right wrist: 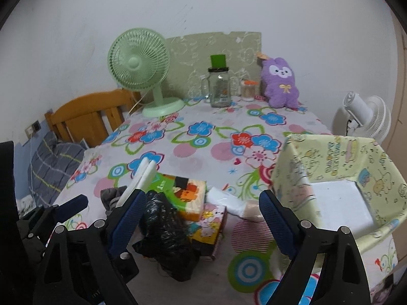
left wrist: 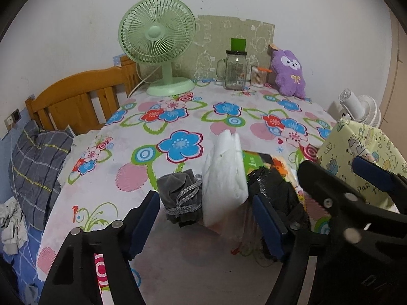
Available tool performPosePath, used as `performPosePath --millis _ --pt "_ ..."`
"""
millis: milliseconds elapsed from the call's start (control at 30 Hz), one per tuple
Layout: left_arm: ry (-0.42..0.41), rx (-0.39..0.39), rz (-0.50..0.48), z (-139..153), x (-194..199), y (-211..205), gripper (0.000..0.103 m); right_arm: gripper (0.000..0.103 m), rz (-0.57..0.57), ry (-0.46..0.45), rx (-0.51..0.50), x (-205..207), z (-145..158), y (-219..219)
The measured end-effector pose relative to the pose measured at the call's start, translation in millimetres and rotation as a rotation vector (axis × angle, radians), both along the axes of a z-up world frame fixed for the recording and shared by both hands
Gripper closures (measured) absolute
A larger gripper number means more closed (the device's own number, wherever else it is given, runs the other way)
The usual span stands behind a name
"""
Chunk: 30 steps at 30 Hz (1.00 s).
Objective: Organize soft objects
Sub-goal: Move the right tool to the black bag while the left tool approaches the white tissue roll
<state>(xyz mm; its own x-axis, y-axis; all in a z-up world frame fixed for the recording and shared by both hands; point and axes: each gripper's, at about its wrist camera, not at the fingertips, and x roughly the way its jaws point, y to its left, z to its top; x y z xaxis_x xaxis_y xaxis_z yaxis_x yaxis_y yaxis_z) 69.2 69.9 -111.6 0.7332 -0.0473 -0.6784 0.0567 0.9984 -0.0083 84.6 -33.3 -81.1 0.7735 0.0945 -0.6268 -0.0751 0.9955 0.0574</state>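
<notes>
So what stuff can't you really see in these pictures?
- Inside of the yellow box: left wrist view, its wall and the right gripper hide it.
- Grey pouch: right wrist view, mostly behind the white pad.
- Jar label: too small to read.

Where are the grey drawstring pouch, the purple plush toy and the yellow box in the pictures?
grey drawstring pouch (left wrist: pixel 179 194): left wrist view, on its cord-wrapped body.
purple plush toy (right wrist: pixel 279 82): right wrist view, on its belly.
yellow box (right wrist: pixel 330 152): right wrist view, on its inner back wall.

floral table (left wrist: pixel 142 178), fan (left wrist: pixel 157 38), jar (left wrist: pixel 235 70), box (right wrist: pixel 338 178)
</notes>
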Motion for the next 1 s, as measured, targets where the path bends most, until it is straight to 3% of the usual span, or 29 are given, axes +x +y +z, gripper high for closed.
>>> performPosePath --millis 467,633,833,1000 --pt "0.042 0.004 -0.053 -19 13 -2 0.051 0.021 0.043 0.121 0.009 21 -29 22" --pt "0.039 0.008 -0.056 -20 13 -3 0.057 0.036 0.031 0.140 0.039 25 -34 21" --pt "0.047 -0.014 -0.076 -22 13 -6 0.082 0.063 0.035 0.156 0.027 28 -36 21" --pt "0.047 -0.002 -0.073 -19 12 -8 0.085 0.070 0.036 0.160 0.026 27 -35 19"
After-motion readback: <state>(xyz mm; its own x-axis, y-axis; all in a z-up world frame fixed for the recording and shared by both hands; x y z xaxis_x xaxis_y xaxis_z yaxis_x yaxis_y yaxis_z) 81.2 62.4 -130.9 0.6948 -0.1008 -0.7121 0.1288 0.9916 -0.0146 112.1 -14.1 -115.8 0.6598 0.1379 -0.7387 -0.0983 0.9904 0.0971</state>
